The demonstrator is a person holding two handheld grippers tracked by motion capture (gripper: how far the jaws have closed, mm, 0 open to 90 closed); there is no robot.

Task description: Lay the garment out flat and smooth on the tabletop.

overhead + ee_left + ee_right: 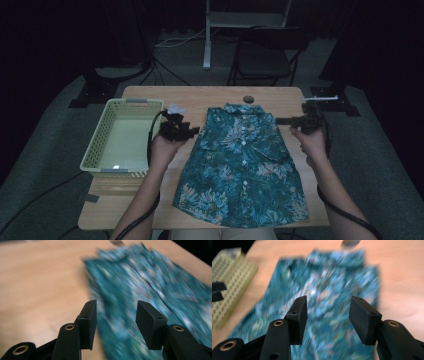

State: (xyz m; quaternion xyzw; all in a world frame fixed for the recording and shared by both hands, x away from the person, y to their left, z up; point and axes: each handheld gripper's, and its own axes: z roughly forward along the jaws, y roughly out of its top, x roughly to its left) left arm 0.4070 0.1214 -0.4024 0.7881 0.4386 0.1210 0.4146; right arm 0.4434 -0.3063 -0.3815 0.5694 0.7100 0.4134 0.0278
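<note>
A teal flowered shirt [242,165] lies spread flat on the wooden table [150,210], hem at the near edge, collar toward the far edge. Just left of the shirt's shoulder the left gripper [192,131] hovers, jaws spread with nothing between them; just right of the other shoulder the right gripper [280,120] does the same, jaws parted and empty. Farther left of the shirt sits a pale green basket [97,145]. Beyond the shirt's collar a small dark disc [248,99] rests on the wood. Past the table, grey floor, a folding chair [265,55] and cables fade into a dark room.
</note>
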